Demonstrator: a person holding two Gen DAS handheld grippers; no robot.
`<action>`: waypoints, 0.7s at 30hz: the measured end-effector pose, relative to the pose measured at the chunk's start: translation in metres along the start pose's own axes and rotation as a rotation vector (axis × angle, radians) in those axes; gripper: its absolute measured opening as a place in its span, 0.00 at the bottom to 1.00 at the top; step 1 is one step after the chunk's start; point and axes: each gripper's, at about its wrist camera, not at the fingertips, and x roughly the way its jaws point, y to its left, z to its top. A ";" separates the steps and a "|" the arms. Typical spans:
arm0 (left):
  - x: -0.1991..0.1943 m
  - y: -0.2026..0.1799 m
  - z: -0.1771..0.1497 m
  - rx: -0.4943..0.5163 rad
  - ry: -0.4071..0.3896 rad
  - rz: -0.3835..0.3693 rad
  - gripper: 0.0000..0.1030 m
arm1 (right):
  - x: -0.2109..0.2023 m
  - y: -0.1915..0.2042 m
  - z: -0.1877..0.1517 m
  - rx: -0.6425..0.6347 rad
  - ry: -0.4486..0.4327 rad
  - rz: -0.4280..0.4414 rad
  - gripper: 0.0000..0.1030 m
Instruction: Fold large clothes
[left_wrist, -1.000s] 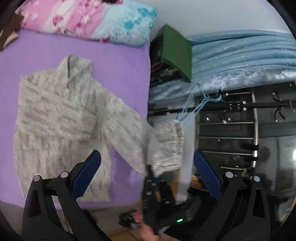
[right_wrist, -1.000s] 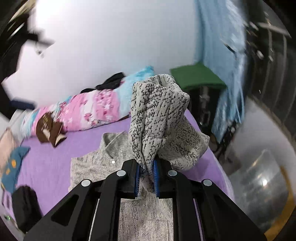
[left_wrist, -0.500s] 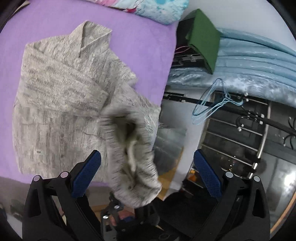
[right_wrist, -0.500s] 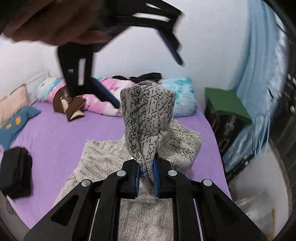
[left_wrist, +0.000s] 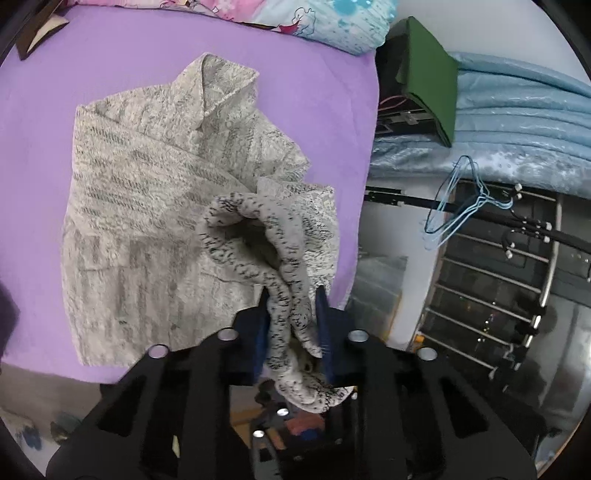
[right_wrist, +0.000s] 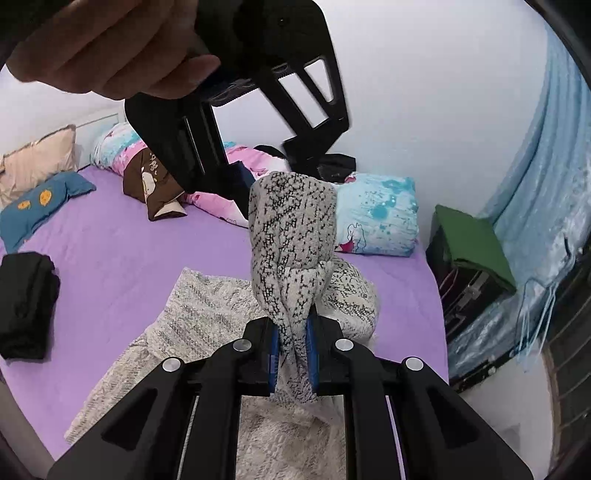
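A grey knitted sweater (left_wrist: 147, 221) lies flat on the purple bed (left_wrist: 110, 92), collar toward the pillows. Its right sleeve (left_wrist: 266, 240) is lifted off the bed. My left gripper (left_wrist: 291, 317) is shut on the sleeve cuff from above. My right gripper (right_wrist: 291, 343) is shut on the same sleeve (right_wrist: 291, 240) lower down, holding it upright over the sweater body (right_wrist: 207, 314). The left gripper (right_wrist: 258, 92) and the hand holding it show at the top of the right wrist view.
Pink and blue pillows (right_wrist: 373, 218) lie at the bed's head. A black folded garment (right_wrist: 26, 306) sits at the bed's left. A green-topped black box (right_wrist: 472, 251), blue curtain (left_wrist: 517, 122), hangers (left_wrist: 461, 199) and a metal rack (left_wrist: 498, 277) stand right of the bed.
My left gripper, open before, has closed on the raised sleeve cuff. The right gripper has carried the sleeve up and in over the sweater.
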 end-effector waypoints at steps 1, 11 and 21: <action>-0.001 0.004 0.001 0.000 -0.004 -0.003 0.14 | 0.001 0.002 0.000 -0.011 -0.002 -0.002 0.11; -0.021 0.047 0.005 0.080 -0.145 -0.034 0.11 | 0.008 0.039 -0.003 -0.112 -0.046 0.037 0.88; -0.013 0.171 0.008 -0.022 -0.228 0.036 0.11 | 0.035 0.038 -0.074 -0.068 0.214 0.116 0.89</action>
